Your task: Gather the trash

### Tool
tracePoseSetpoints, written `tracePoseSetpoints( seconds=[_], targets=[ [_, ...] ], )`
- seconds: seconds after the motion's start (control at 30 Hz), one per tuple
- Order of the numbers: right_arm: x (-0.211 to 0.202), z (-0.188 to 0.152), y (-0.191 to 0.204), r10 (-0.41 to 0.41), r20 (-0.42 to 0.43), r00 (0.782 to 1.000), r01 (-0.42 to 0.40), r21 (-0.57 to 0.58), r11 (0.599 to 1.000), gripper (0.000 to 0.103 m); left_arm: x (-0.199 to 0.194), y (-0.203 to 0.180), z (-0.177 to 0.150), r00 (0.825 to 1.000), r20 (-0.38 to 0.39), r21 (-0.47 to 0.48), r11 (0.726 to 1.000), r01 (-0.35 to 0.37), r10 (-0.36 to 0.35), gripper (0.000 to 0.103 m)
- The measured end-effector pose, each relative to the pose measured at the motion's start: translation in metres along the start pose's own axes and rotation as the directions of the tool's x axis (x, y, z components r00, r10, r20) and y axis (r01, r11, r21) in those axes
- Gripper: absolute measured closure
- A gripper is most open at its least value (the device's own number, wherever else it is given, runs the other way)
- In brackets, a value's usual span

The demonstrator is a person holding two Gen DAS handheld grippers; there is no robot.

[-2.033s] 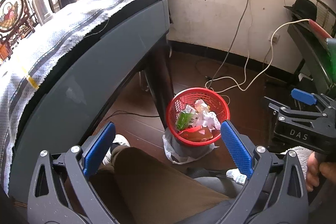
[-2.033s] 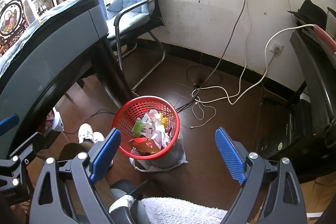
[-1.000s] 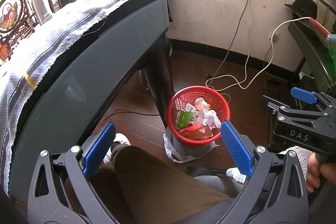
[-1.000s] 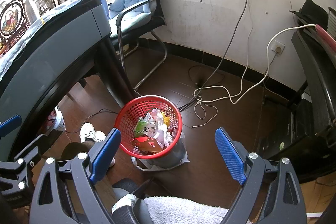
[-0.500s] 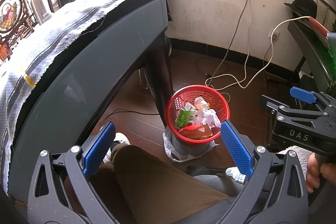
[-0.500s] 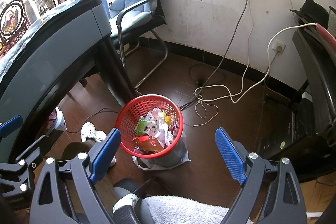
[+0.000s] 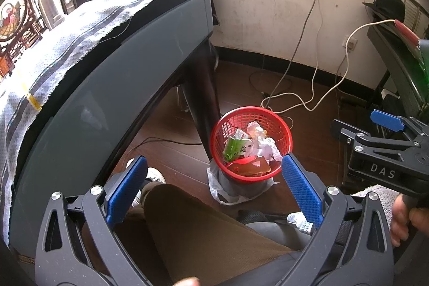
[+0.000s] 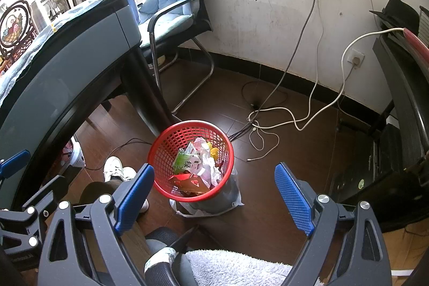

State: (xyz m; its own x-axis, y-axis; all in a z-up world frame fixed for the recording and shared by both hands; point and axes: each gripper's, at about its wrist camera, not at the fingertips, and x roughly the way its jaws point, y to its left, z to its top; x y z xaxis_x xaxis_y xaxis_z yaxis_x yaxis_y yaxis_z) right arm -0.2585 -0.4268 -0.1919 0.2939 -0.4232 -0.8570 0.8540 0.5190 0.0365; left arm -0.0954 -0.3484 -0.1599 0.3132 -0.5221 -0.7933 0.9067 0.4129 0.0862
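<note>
A: How many baskets are seen, and where?

B: One red mesh wastebasket is seen on the dark wooden floor, just beside the black leg of the tabletop. It is set on top of a grey bin lined with a plastic bag.

A: What is held in it?

B: Trash is piled inside: one green packet, one red-orange wrapper, one small yellow scrap and crumpled white paper, whose pieces cannot be counted.

A: And the two grippers?

B: The left gripper is held above a knee in brown trousers; its jaws are spread wide and nothing is gripped. The right gripper is likewise spread wide and empty, with the basket framed between its blue pads. A hand is seen on the right gripper's handle.

A: What else is counted?

B: One chair with a pale blue cushion is seen by the wall, one white shoe on the floor, one black hat at the right, and one wall socket with a white cable plugged in. A blue patterned cloth is spread over the tabletop.
</note>
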Motion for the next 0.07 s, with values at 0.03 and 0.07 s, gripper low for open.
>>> tracePoseSetpoints(
  seconds=[0.03,0.07],
  targets=[
    [0.0002,0.0001,-0.0002,0.000,0.000,1.000,0.000,-0.001,1.000,0.014,-0.0002,0.0005,0.0002,1.000,0.001,0.000,1.000,0.001,-0.001,0.007],
    [0.0002,0.0001,0.0002,-0.001,-0.001,1.000,0.001,-0.002,1.000,0.014,0.0002,0.0009,0.0007,1.000,0.001,0.001,1.000,0.002,-0.002,0.007]
  ],
)
